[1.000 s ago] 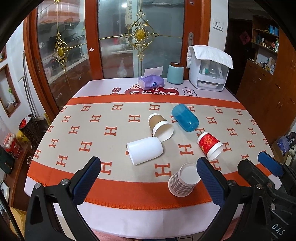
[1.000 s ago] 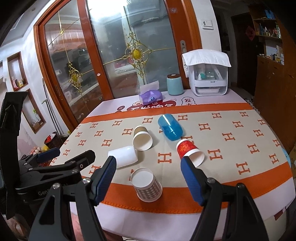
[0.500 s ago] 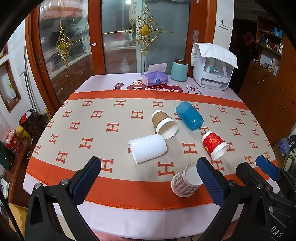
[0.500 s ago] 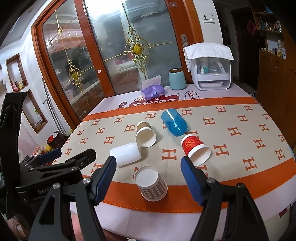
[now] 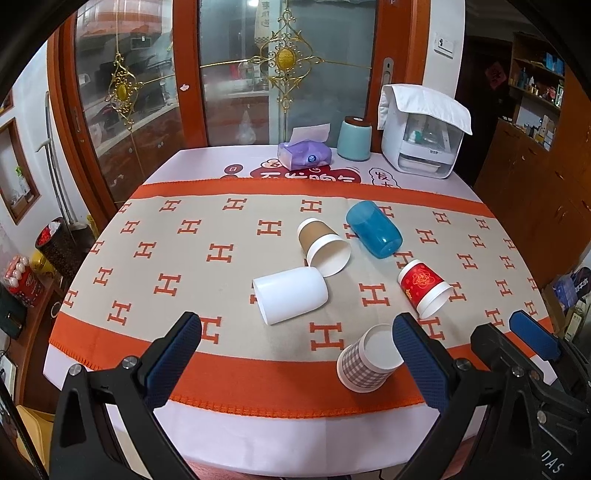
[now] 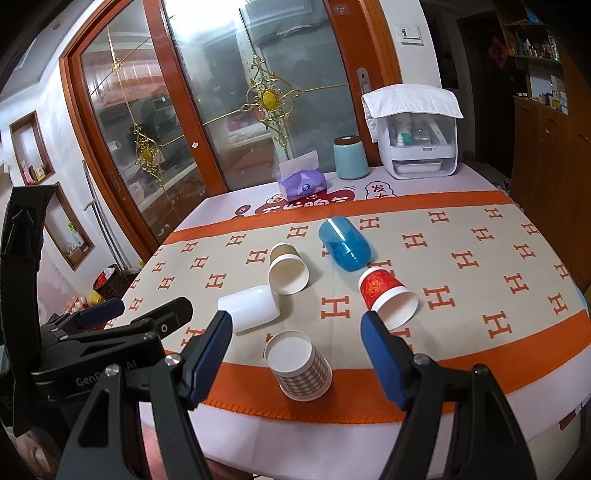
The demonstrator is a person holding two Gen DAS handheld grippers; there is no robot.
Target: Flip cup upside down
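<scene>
I hold my left gripper (image 5: 295,350) and right gripper (image 6: 297,345) level above the desk's (image 5: 258,435) near edge, fingers spread wide, empty. The checked cup (image 6: 299,365) stands near that edge, 4 cups lying beyond.

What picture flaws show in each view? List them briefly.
Left wrist view: fisheye bends the table edge; black vignette in the corners; cups sharp. Right wrist view: strong glare washes out the glass door; same barrel distortion; soft shadow beside the plaid cup.

Checked cup (image 6: 303,363) between wide-spread right gripper (image 6: 295,354) jaws, on its side, near red cup (image 6: 388,295).
</scene>
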